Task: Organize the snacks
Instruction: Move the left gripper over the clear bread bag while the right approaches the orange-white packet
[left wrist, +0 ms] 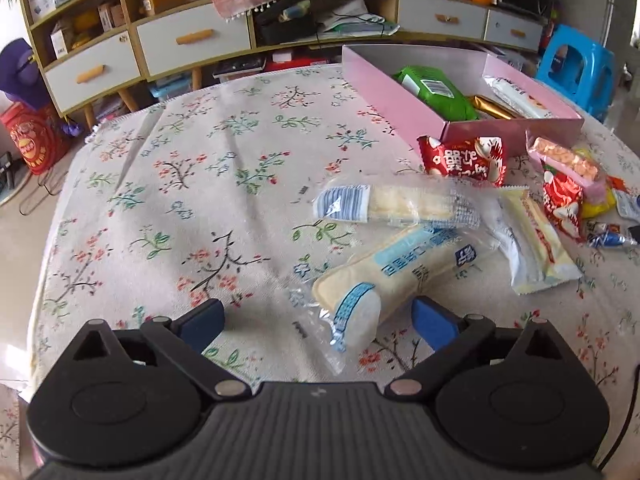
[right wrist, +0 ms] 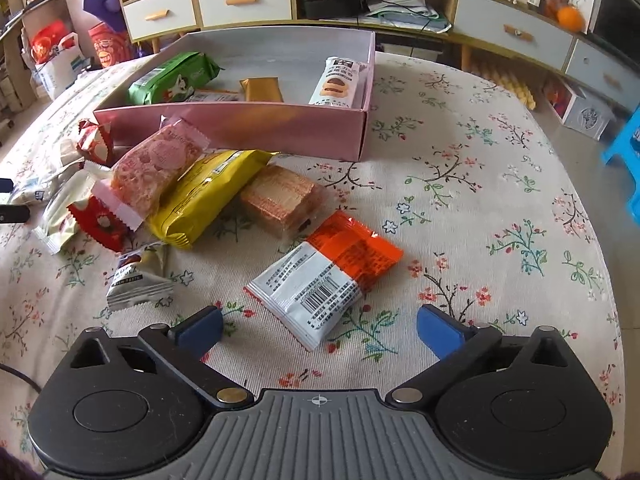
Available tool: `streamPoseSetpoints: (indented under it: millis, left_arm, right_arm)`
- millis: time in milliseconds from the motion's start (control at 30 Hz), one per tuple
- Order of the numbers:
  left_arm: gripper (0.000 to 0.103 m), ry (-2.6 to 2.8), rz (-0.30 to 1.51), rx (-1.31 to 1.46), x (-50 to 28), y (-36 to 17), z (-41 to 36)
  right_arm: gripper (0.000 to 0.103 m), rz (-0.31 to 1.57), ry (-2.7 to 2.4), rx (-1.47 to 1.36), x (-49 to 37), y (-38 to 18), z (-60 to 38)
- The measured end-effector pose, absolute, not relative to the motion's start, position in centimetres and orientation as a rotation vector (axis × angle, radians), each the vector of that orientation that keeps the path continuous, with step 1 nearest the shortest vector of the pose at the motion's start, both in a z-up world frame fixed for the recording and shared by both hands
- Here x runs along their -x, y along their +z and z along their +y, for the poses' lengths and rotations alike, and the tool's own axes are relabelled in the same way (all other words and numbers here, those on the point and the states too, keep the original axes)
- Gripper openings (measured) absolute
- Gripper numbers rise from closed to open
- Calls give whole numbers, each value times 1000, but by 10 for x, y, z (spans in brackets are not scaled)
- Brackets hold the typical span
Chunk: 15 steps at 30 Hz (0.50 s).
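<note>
Box (right wrist: 240,124) holding green packet (right wrist: 172,78), gold bar (right wrist: 260,89)

The left gripper (left wrist: 318,322) hangs low over the floral tablecloth (left wrist: 160,208), blue-padded fingers (left wrist: 434,326) spread wide, nothing clamped between them. The right gripper (right wrist: 320,330) sits at a similar height above the same tablecloth, its fingers (right wrist: 200,330) likewise spread wide and gripping nothing.
</note>
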<state>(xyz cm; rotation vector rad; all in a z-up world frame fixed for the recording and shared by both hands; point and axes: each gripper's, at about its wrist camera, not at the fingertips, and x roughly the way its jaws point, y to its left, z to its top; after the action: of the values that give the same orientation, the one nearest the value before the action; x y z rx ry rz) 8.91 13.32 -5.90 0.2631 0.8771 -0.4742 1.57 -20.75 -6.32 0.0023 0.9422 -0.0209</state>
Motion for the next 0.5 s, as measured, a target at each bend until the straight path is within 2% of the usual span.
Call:
streamPoseSetpoints:
  millis: [100, 333, 500]
  left_arm:
    - [100, -485, 873, -258, -90, -60, 130]
    - [85, -543, 875, -265, -87, -56, 122]
    - [82, -553, 891, -271, -84, -55, 122]
  right_arm:
    - [103, 936, -21, -1, -18, -64, -207]
    - [103, 916, -22, -1, -20, -65, -206]
    - [103, 913, -21, 0, -23, -65, -205]
